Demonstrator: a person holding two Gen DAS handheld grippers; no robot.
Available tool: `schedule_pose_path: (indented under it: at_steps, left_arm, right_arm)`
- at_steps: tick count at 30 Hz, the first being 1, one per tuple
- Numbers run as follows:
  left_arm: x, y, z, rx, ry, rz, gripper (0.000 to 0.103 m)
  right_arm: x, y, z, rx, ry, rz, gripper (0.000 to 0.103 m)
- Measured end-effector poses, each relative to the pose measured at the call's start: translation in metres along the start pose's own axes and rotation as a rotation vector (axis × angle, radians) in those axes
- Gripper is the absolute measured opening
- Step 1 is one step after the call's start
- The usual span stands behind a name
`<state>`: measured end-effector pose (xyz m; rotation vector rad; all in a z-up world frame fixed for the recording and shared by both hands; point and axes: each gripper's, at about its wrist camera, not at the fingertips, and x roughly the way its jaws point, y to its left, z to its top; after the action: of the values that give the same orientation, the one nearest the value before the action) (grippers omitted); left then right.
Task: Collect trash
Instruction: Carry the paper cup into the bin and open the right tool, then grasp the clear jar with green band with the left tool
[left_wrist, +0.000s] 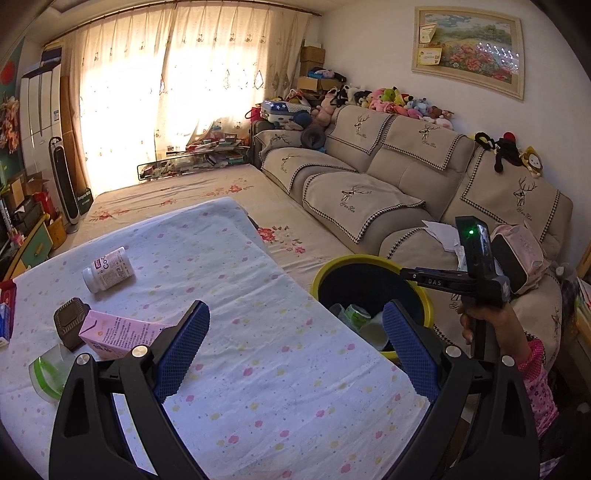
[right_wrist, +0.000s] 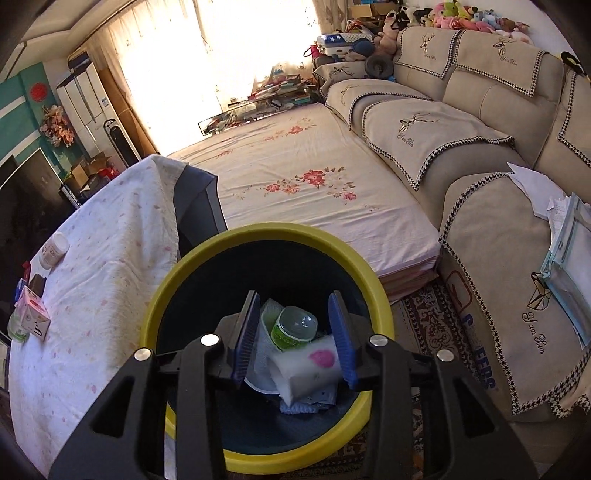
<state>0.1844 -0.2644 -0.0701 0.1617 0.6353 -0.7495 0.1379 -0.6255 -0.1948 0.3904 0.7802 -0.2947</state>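
Observation:
A yellow-rimmed dark trash bin (right_wrist: 184, 273) stands beside the table (left_wrist: 258, 387) and holds a green-labelled bottle (right_wrist: 293, 328), a white carton with a pink spot (right_wrist: 314, 365) and paper. My right gripper (right_wrist: 295, 332) hangs open and empty over the bin. My left gripper (left_wrist: 295, 347) is open and empty above the table's right part. On the table lie a white pill bottle (left_wrist: 108, 269), a pink carton (left_wrist: 118, 334), a brown square lid (left_wrist: 70, 321) and a clear green-striped cup (left_wrist: 50, 373). The bin also shows in the left wrist view (left_wrist: 323, 271).
A beige sofa (left_wrist: 388, 177) with papers (right_wrist: 535, 188) runs along the right. A floral mattress (right_wrist: 295, 177) lies beyond the bin. A patterned rug (right_wrist: 432, 314) lies under the bin. A dark screen (right_wrist: 26, 199) stands left of the table.

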Motion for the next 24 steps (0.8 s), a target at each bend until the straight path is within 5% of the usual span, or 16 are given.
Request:
schedule_pose_path:
  at_steps: [8, 19, 24]
  left_arm:
    - [-0.001, 0.039, -0.005, -0.038, 0.001, 0.102, 0.093]
    - [0.017, 0.119, -0.023, 0.012, 0.118, 0.265, 0.093]
    - [-0.018, 0.169, -0.032, -0.033, 0.108, 0.266, 0.093]
  right_arm:
    - [-0.022, 0.032, 0.011, -0.024, -0.088, 0.086, 0.042]
    - [-0.018, 0.06, 0.012, -0.065, -0.059, 0.13, 0.043]
    - [-0.013, 0.064, 0.01, -0.081, -0.045, 0.142, 0.043]
